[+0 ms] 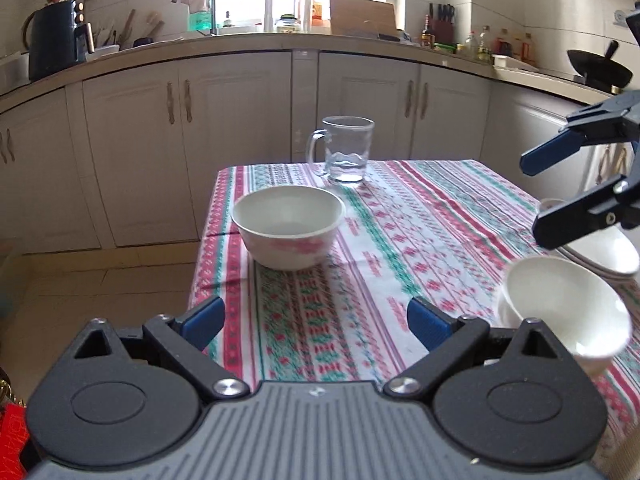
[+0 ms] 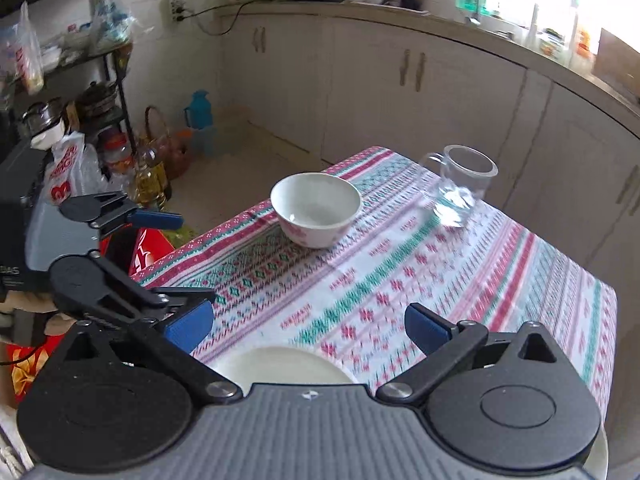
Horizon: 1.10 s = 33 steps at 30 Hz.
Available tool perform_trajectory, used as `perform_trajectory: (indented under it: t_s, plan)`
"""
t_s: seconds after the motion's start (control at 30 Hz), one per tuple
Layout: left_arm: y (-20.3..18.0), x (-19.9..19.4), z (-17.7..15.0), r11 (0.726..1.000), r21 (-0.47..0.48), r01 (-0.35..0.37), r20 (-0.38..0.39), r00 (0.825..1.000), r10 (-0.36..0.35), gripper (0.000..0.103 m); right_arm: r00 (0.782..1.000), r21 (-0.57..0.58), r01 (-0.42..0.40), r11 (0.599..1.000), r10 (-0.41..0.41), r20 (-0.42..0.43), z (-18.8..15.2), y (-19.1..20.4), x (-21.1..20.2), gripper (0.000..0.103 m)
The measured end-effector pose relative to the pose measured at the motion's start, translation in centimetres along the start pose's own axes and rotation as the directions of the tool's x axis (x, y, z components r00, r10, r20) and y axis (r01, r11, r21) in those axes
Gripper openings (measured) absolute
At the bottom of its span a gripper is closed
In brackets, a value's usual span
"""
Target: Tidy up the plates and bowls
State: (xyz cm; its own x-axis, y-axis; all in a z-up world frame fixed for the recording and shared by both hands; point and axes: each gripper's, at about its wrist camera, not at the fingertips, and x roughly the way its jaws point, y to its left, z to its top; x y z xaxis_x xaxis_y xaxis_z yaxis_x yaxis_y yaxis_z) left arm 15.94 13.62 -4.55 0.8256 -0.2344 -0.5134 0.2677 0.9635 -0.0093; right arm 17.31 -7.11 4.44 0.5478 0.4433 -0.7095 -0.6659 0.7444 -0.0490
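Kitchen cabinets are seen behind a table [image 1: 400, 216] covered in patterned cloth. On it, a floral bowl [image 1: 288, 226] stands near a glass mug [image 1: 347, 148]. Nothing is held by the wide-spread left gripper [image 1: 316, 318]. Nothing is gripped by the right gripper [image 2: 308, 324], whose jaws are opening above a white plate [image 2: 280, 366].

Your small white bowl [image 1: 568, 312] at the near right is motion-blurred in the left wrist view, its rim smeared and its base hidden behind the gripper body. The dishes [image 1: 604, 252] behind it are cut by the right edge and partly covered by your right gripper [image 1: 536, 196], so you can't count them. In the right wrist view the white plate [image 2: 280, 366] is mostly hidden under the gripper body. The glass mug [image 2: 460, 188] is blurred there. Far countertop bottles [image 1: 484, 42] are too small to read.
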Motion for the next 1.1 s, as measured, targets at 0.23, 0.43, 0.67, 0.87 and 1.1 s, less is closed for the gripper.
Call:
perform_trajectory:
  t_s: [0.23,0.43,0.67,0.87,1.1]
  plan:
    - [0.4,3.4,1.2,0.998,0.052,-0.032,0.022,0.999,0.030,0.097,0.998,-0.067,-0.026,0.997,0.021,-0.065,3.8,-0.6,4.4,0.103]
    - [1.4,6.5,1.3,0.999,0.029,-0.032,-0.006,0.999,0.032,0.097,0.993,-0.068,-0.066,0.995,0.059,-0.103,5.8,-2.1,8.0,0.103]
    - [1.8,8.1,1.6,0.999,0.031,-0.017,-0.003,1.000,0.017,0.097,0.986,-0.027,-0.127,0.992,0.123,-0.109,6.6,-3.7,11.2,0.103]
    - [1.7,8.9,1.9,0.999,0.044,-0.009,0.011,1.000,0.008,0.097,0.983,0.006,-0.141,0.990,0.141,-0.120,7.5,-5.0,13.9,0.098]
    - [1.7,9.6,2.2,0.999,0.049,-0.015,0.015,1.000,0.014,0.096,0.978,0.058,-0.161,0.985,0.168,-0.127,8.8,-6.3,16.6,0.090]
